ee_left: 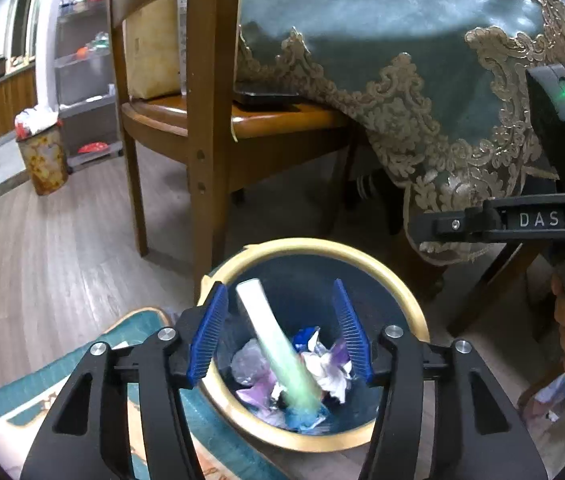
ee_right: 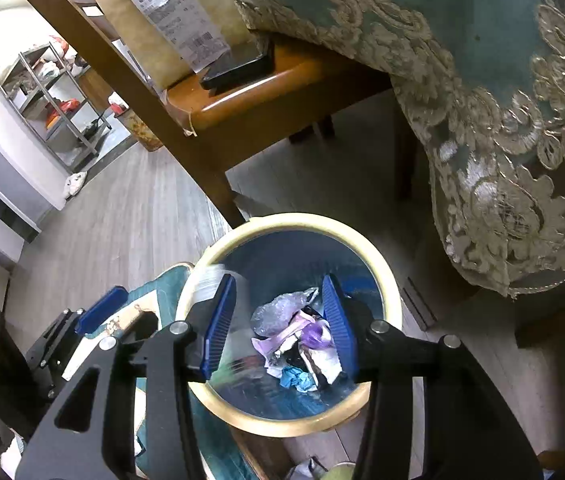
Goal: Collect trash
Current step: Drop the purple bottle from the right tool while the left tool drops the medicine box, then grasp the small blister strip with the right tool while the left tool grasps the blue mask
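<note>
A round bin with a cream rim (ee_left: 402,280) (ee_right: 386,280) stands on the floor, holding crumpled purple, white and blue trash (ee_left: 322,364) (ee_right: 298,344). My left gripper (ee_left: 280,332) is open above the bin. A pale green tube (ee_left: 278,344), blurred, is between its fingers without touching them, slanting down into the bin. My right gripper (ee_right: 278,324) is open and empty above the bin. The left gripper's blue fingertip (ee_right: 100,314) shows at the left of the right wrist view.
A wooden chair (ee_left: 202,120) (ee_right: 242,92) with a paper bag (ee_right: 162,20) and a dark tablet (ee_right: 238,64) stands behind the bin. A teal lace-edged tablecloth (ee_left: 402,80) (ee_right: 502,100) hangs at right. A teal rug (ee_left: 62,380) lies left; a second full bin (ee_left: 42,156) stands far left.
</note>
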### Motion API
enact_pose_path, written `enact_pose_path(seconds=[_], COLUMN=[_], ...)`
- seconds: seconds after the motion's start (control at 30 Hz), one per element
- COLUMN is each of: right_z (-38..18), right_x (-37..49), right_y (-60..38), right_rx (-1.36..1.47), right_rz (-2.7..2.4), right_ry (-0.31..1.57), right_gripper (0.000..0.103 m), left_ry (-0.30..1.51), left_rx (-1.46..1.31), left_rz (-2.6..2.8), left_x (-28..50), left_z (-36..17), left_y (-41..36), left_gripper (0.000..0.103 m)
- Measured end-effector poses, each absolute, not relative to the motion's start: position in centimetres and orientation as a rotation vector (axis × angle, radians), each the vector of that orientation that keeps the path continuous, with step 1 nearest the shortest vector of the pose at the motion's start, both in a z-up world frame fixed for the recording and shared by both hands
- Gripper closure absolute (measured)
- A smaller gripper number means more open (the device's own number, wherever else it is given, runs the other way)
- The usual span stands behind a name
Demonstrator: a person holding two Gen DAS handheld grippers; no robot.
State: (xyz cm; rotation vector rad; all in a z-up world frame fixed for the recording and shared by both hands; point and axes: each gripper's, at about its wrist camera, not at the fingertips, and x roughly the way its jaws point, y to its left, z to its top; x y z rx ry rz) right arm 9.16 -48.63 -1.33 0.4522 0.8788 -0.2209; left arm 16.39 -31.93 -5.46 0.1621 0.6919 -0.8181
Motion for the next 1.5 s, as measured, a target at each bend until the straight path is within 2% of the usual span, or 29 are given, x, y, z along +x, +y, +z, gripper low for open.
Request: enact_pose_path(seconds=[0.13, 0.37, 0.5, 0.57, 0.63, 0.73, 1.13, 1.4, 1.5], right_z=[-1.4, 0.1, 0.9, 1.1, 1.0, 0.6, -4.3, -6.5, -8.8], right_x=[9.6, 9.8, 9.6, 9.3, 8.9, 8.4, 7.5, 7.0, 6.8], right_y=[-48.1, -45.8, -43.8, -42.8, -41.4, -39.0, -27.4, -23.1, -21.1], right_rx=[0.47, 0.447, 0.428, 0.414, 0.402, 0.384, 0.252, 0.293, 0.316], right_rz=[-0.206, -0.174, -0.145, -0.138, -0.128, -0.101, 0.023, 0.055, 0.076], right_ry=[0.89, 0.874, 0.862, 0.856, 0.863, 0.882, 1.05, 1.119, 1.186], right_gripper=[0.058, 0.041, 0.034, 0.025, 0.023, 0.017, 0.017, 0.017, 0.025], left_ry=[0.697, 0.692, 0.701, 0.706, 0.708, 0.703, 0.715, 0.749, 0.752], left_rx=[0.178, 0.181, 0.185, 0.196, 0.197, 0.19, 0.076, 0.081, 0.094], left_rz=[-0.801, -0.743, -0.697, -0.671, -0.648, -0.6, -0.376, -0.286, -0.271], left_x=[16.6, 16.2, 15.5, 15.0, 14.5, 13.6, 10.7, 8.9, 8.5], left_z=[-5.4, -3.8, -2.6, -2.1, -1.6, -0.6, 1.0, -0.1, -0.4], left_y=[-31.2, -27.4, -23.9, -22.0, -20.2, -17.0, -3.9, 0.7, 2.1], left_gripper=[0.047, 0.045, 0.036, 0.033, 0.027, 0.025, 0.025, 0.025, 0.025])
